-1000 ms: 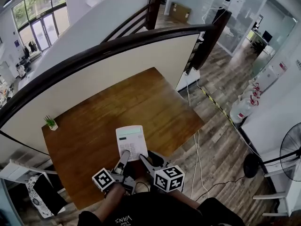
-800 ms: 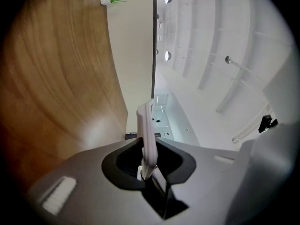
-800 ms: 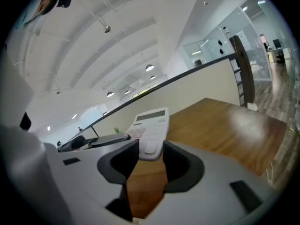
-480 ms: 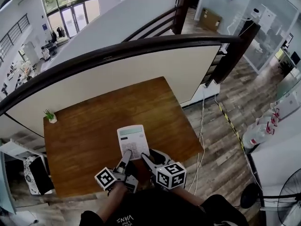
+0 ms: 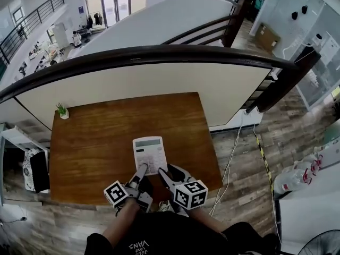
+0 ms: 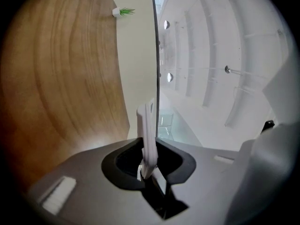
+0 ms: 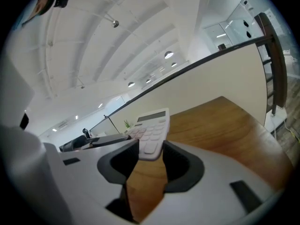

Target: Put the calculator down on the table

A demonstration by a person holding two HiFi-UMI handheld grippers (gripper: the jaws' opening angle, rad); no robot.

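One white rectangular calculator (image 5: pixel 149 154) at the frame's centre; one brown wooden table (image 5: pixel 95 142); one small green potted plant (image 5: pixel 62 111) at the table's upper left corner; two grey two-jaw grippers at lower centre, the left gripper (image 5: pixel 142 170) and the right gripper (image 5: pixel 162 172); one dark curved handrail (image 5: pixel 159 51) across the upper frame

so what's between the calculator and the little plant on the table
Nothing: the head view shows only bare table between the calculator and the plant.
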